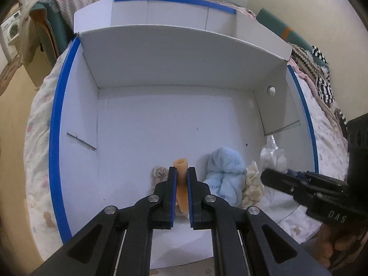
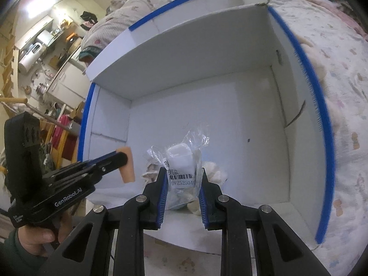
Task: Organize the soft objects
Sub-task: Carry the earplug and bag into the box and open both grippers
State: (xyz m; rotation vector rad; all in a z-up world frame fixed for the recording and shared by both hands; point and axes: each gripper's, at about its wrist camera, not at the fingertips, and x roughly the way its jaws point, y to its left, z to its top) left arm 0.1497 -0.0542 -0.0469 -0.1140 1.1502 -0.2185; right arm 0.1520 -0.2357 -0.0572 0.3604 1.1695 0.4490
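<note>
Left view only: blue plush in box. Left gripper clamps orange tube, axis upright, open end up. Right gripper clamps clear bag.

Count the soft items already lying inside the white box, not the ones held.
3 visible: a light blue plush, a cream fluffy piece beside it, and a striped furry item behind the left gripper. More may be hidden.

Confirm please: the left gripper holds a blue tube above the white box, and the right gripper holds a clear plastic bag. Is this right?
Not quite. The tube in the left gripper is orange, not blue, as the left wrist view shows. The rest stands: it is over the white box, and the right gripper holds the clear plastic bag.
</note>
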